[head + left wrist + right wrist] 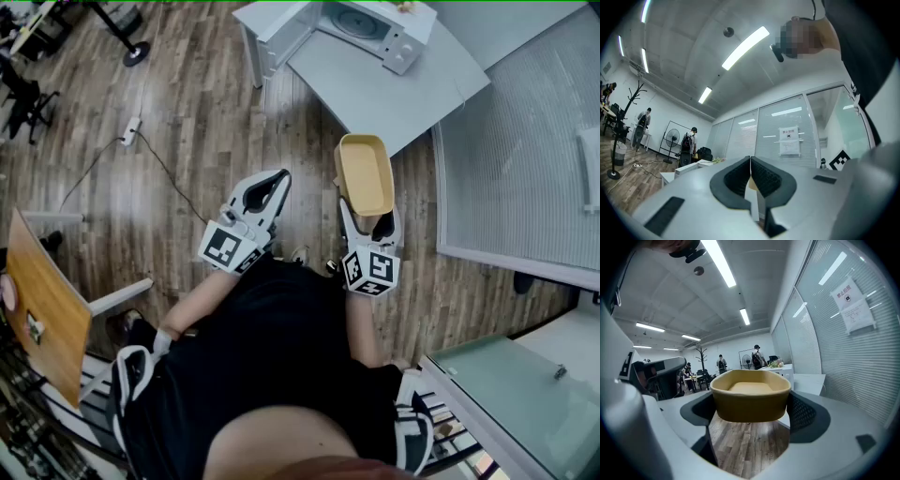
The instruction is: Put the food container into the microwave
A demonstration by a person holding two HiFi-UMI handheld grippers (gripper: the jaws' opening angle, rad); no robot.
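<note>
The tan oval food container (366, 173) is empty and hangs level above the wooden floor, with my right gripper (368, 211) shut on its near end. In the right gripper view the container (750, 397) fills the space between the two dark pads (804, 413). The white microwave (375, 23) stands on a white table (394, 89) far ahead. Its door (272, 33) is swung open to the left and the turntable shows inside. My left gripper (272, 187) floats left of the container, shut and holding nothing. Its tips meet in the left gripper view (750, 161).
A glass partition with blinds (516, 159) runs along the right. A wooden board on a white frame (42, 300) stands at the left. A power strip with its cable (131, 131) lies on the floor, with a fan base (136, 53) beyond it. A glass-topped table (525, 394) sits at bottom right.
</note>
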